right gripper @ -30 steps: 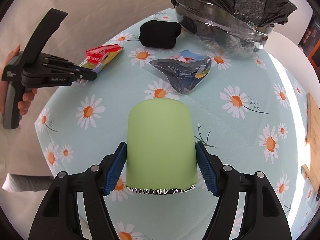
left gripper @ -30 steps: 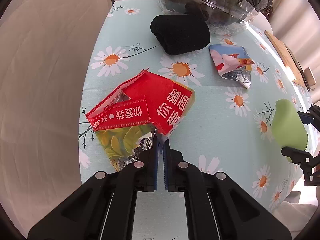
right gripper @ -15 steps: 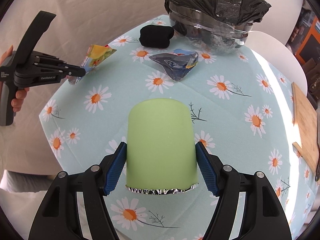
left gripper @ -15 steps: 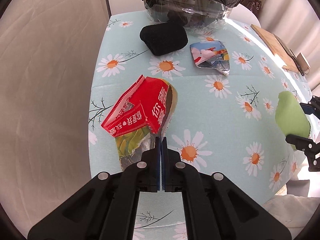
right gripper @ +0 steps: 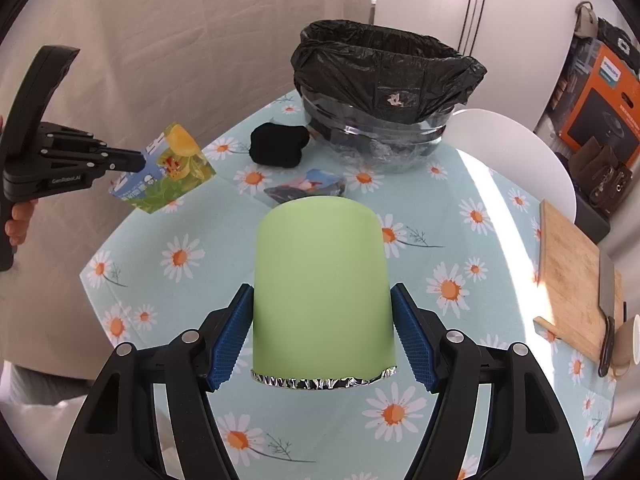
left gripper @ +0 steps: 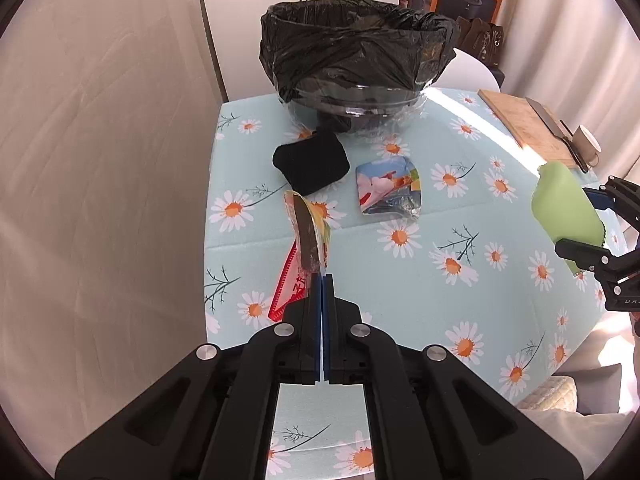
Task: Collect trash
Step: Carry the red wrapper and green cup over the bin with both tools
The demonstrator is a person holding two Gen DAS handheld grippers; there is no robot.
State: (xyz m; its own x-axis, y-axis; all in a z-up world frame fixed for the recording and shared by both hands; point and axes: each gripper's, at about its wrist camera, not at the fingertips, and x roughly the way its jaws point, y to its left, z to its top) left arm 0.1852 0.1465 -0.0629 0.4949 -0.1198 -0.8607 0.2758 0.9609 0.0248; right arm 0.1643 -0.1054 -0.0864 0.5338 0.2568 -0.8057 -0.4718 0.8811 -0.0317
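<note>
My left gripper (left gripper: 322,278) is shut on a red and yellow snack wrapper (left gripper: 308,240), which is held above the daisy tablecloth (left gripper: 400,292) and seen edge-on. From the right wrist view the same wrapper (right gripper: 168,172) hangs in the air at the left gripper's (right gripper: 140,162) tip. My right gripper (right gripper: 321,292) is shut on a pale green cup (right gripper: 320,248) with a foil rim, lifted above the table. The bin lined with a black bag (left gripper: 356,52) stands at the far edge. A crumpled blue wrapper (left gripper: 390,190) and a black cloth bundle (left gripper: 310,162) lie in front of the bin.
A wooden cutting board (right gripper: 576,272) with a knife and a mug (right gripper: 628,344) lie at the table's right side. A white chair (right gripper: 516,148) stands behind the table. A beige curtain runs along the left edge, and a person's hand (right gripper: 20,220) grips the left handle.
Both grippers have risen. The snack wrapper has come off the tablecloth and turned edge-on in the left gripper. The green cup has gone up with the right gripper, and the bin's open top now shows.
</note>
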